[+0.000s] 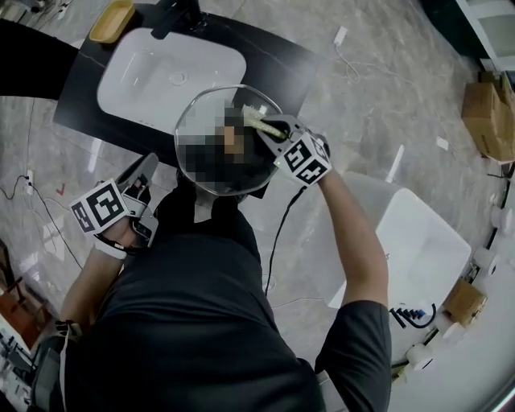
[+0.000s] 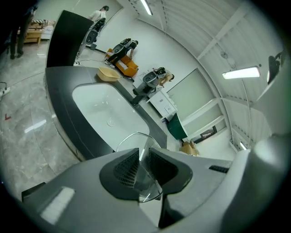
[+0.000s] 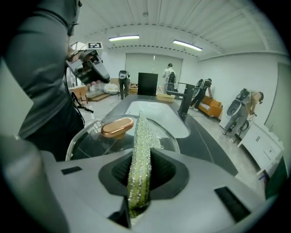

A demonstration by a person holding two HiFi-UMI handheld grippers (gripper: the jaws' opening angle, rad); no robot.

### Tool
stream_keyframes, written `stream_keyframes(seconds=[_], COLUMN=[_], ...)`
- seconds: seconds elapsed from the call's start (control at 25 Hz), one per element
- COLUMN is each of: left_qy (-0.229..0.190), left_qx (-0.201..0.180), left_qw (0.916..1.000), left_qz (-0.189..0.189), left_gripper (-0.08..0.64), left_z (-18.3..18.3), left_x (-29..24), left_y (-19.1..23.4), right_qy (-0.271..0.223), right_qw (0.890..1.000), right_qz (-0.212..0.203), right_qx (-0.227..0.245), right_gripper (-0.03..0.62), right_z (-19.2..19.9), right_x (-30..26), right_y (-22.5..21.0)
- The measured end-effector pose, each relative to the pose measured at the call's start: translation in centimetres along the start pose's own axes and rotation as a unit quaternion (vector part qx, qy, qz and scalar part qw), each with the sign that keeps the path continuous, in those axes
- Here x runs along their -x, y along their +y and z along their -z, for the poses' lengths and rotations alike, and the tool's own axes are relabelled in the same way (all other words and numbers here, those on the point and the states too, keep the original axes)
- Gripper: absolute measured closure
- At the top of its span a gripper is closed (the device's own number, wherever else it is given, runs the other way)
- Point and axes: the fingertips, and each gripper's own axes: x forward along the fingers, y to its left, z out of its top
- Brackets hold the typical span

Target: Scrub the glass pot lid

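The glass pot lid (image 1: 211, 121) is held in the air in front of the person, above the black counter's near edge. It has a copper-coloured knob (image 3: 117, 127). My left gripper (image 1: 150, 167) grips the lid's left rim; in the left gripper view the jaws (image 2: 143, 157) are shut on the clear glass edge (image 2: 136, 139). My right gripper (image 1: 275, 133) comes in from the right, shut on a yellow-green scrub sponge (image 3: 138, 159). The sponge (image 1: 257, 121) lies on the lid's top surface beside the knob.
A white sink basin (image 1: 169, 76) is set in the black counter (image 1: 88, 88), with a black faucet (image 1: 173, 16) and a yellow dish (image 1: 111, 20) at its far side. A white tub (image 1: 418, 241) and a cardboard box (image 1: 487, 113) stand at the right. People stand at the room's far end.
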Motion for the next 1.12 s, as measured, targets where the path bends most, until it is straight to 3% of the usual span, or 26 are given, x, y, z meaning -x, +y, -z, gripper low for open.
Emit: stream_keyframes(seconds=[0.36, 0.64, 0.76, 0.96, 1.12], left_qy=[0.060, 0.109, 0.123, 0.127, 0.115], left_qx=[-0.054, -0.092, -0.103, -0.093, -0.062], left_qw=[0.9960, 0.9874, 0.9834, 0.9828, 0.9860], left_qz=[0.038, 0.070, 0.085, 0.097, 0.104], left_gripper=[0.491, 0.489, 0.491, 0.489, 0.491], left_z=[0.9, 1.5, 1.3, -0.1, -2.5], left_x=[-3.6, -5.6, -6.1, -5.5, -4.6], left_y=[-4.1, -6.3, -7.1, -6.5, -5.0], right_qy=[-0.047, -0.059, -0.058, -0.066, -0.066], right_qw=[0.993, 0.978, 0.966, 0.958, 0.950], right_qz=[0.027, 0.087, 0.116, 0.075, 0.054], right_qx=[-0.101, -0.181, -0.225, -0.268, -0.299], right_gripper=[0.537, 0.537, 0.537, 0.537, 0.537], right_z=[1.8, 1.0, -0.3, -5.0, -8.3], right_x=[2.8, 2.7, 1.7, -1.9, -3.0], right_y=[8.5, 13.0, 14.5, 18.7, 18.0])
